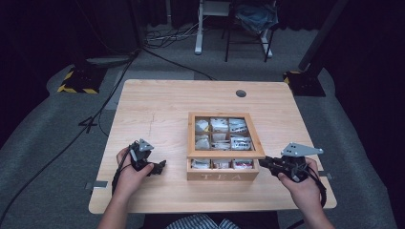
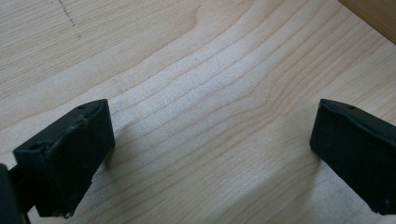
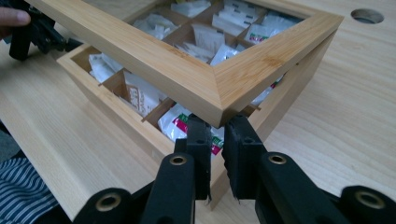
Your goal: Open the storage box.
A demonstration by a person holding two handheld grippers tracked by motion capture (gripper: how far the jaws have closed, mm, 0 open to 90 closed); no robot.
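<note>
A wooden tea box [image 1: 223,176] marked TEA stands on the table, its compartments holding tea bags [image 3: 140,95]. The windowed lid [image 1: 224,154] is tilted up at the front, leaving a gap over the front row. My right gripper [image 1: 262,163] is at the lid's front right corner. In the right gripper view its jaws [image 3: 218,122] stand close together, pinching the lower tip of that lid corner [image 3: 205,88]. My left gripper [image 1: 161,166] rests to the left of the box. Its jaws [image 2: 212,149] stand wide open over bare wood.
The light wooden table [image 1: 157,109] has a round cable hole [image 1: 240,93] at the back right. Cables, yellow-black stand bases and a chair lie on the grey floor beyond. The person's striped clothing [image 3: 21,196] shows at the table's near edge.
</note>
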